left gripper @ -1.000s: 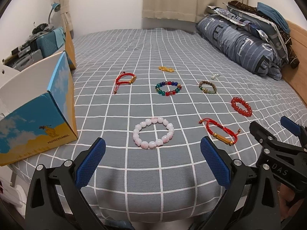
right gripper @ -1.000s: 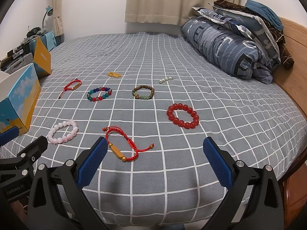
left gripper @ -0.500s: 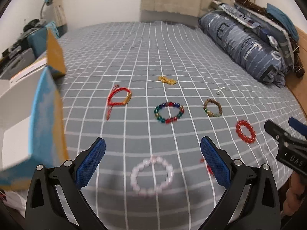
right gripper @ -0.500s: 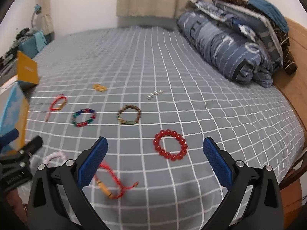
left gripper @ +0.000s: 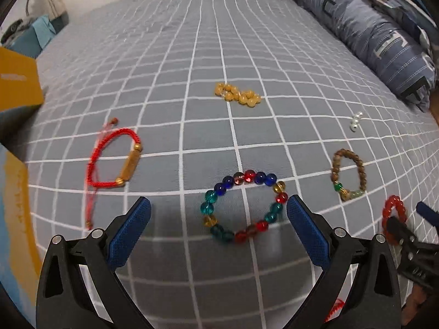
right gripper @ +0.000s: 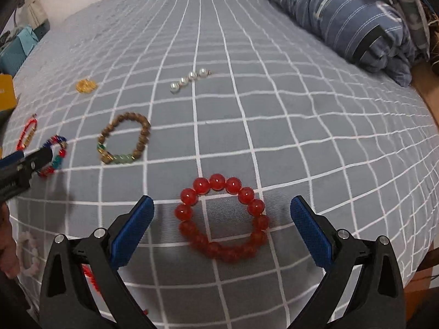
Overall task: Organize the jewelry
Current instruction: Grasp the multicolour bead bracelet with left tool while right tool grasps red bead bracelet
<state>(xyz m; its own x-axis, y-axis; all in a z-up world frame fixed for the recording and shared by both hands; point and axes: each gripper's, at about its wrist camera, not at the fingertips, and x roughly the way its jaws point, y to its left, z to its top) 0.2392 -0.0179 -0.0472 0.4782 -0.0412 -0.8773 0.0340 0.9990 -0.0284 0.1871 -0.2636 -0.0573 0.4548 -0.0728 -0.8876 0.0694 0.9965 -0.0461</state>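
Bracelets lie on a grey checked bed. My left gripper (left gripper: 218, 213) is open, its jaws either side of a multicoloured bead bracelet (left gripper: 242, 206). A red cord bracelet with a gold tube (left gripper: 115, 161) lies to its left, a yellow bead cluster (left gripper: 237, 95) beyond, a brown wooden bracelet (left gripper: 348, 174) to the right. My right gripper (right gripper: 221, 213) is open over a red bead bracelet (right gripper: 223, 216). The brown bracelet (right gripper: 124, 142) and a short pearl string (right gripper: 189, 78) lie beyond it. A pink bracelet (right gripper: 27, 252) shows at the left edge.
A blue and yellow cardboard box (left gripper: 13, 197) stands at the bed's left edge. A folded blue striped duvet (right gripper: 356, 19) lies along the right side. A wooden bed frame (right gripper: 425, 87) runs beyond it.
Both grippers have moved forward and lower over the bed. The left now frames the multicoloured bracelet, the right the red bead bracelet. Both stay open.
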